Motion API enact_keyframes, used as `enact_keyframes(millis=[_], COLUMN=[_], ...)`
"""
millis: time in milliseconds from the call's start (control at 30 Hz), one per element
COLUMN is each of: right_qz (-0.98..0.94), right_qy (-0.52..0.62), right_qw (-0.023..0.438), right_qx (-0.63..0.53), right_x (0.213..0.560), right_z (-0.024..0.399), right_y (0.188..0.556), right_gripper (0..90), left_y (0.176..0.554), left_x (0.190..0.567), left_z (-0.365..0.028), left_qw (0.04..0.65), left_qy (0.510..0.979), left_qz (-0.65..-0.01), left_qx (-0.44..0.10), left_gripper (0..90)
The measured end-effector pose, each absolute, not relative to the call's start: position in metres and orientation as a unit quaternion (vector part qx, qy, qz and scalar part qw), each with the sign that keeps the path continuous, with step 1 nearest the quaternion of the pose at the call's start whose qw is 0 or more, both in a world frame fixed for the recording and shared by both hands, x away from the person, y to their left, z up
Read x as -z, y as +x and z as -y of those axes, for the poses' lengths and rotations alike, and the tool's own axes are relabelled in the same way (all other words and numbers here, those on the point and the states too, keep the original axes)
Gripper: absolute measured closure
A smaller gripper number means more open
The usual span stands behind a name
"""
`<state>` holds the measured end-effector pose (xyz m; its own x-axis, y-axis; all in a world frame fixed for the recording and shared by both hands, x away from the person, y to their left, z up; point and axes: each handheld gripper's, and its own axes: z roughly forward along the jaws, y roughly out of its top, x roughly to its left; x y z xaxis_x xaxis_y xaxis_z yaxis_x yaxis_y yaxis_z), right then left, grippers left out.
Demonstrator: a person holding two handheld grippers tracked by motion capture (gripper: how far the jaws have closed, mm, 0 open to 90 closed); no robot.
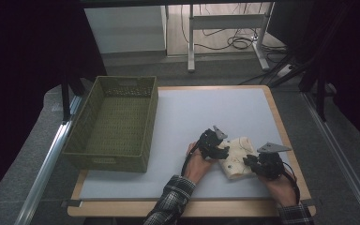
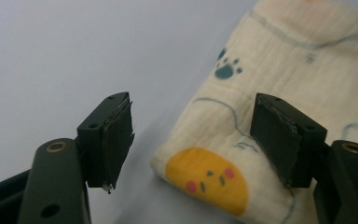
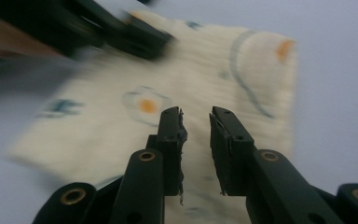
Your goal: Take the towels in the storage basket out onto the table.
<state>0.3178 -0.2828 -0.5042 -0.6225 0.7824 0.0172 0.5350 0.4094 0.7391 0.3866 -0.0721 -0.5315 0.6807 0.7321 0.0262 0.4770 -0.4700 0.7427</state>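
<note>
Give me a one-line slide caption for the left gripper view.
Open left tool straddling the corner of a folded cream cloth printed with a yellow face and paw mark.

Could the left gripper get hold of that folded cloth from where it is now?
Probably yes. The left gripper is open with its jaws set wide on either side of a corner of the folded cloth, and nothing lies between them. The right gripper is at the cloth's other side.

**No readable text**

No words, numbers, labels or brand marks can be read anywhere. The folded cream cloth [image 2: 279, 79] carries printed pictures only: a teal paw print [image 2: 227, 68], a round yellow face with pink cheeks [image 2: 207, 179] (no lettering on it), and a fried-egg motif [image 3: 147, 103] in the right gripper view.
</note>
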Motion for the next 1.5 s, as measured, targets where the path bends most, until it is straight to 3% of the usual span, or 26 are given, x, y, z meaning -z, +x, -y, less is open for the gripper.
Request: enact_keyframes(millis=[233,400,500,667,967,1233,1433,1500], right_qz=[-0.841,-0.851,-0.853,-0.844,-0.810,-0.804,-0.799,-0.797], right_qy=[0.351,0.346,0.343,0.350,0.410,0.448,0.465,0.470], right_qw=[0.111,0.118,0.125,0.122,0.197,0.177,0.162,0.168], right_qx=[-0.395,-0.378,-0.372,-0.388,-0.370,-0.348,-0.345,-0.341], right_x=[0.505,0.522,0.523,0.509,0.491,0.509,0.518,0.519], right_z=[0.249,0.240,0.241,0.249,0.301,0.320,0.318,0.318], right_y=[0.292,0.290,0.291,0.292,0.301,0.309,0.312,0.311], right_gripper=[75.7,85.5,86.4,76.1,63.8,49.4,50.8,55.7], left_y=[0.389,0.390,0.390,0.388,0.387,0.393,0.395,0.395], left_x=[0.534,0.535,0.535,0.522,0.516,0.530,0.535,0.534], left_z=[0.069,0.067,0.068,0.060,0.031,0.035,0.037,0.037], left_qw=[0.377,0.380,0.380,0.389,0.400,0.389,0.391,0.390], left_qy=[0.835,0.833,0.833,0.828,0.823,0.832,0.833,0.834], left_qz=[-0.369,-0.371,-0.370,-0.368,-0.377,-0.376,-0.374,-0.374], left_qx=[-0.158,-0.154,-0.155,-0.165,-0.144,-0.123,-0.112,-0.110], left_gripper=[29.5,29.5,29.0,28.3,40.6,42.8,46.1,47.6])
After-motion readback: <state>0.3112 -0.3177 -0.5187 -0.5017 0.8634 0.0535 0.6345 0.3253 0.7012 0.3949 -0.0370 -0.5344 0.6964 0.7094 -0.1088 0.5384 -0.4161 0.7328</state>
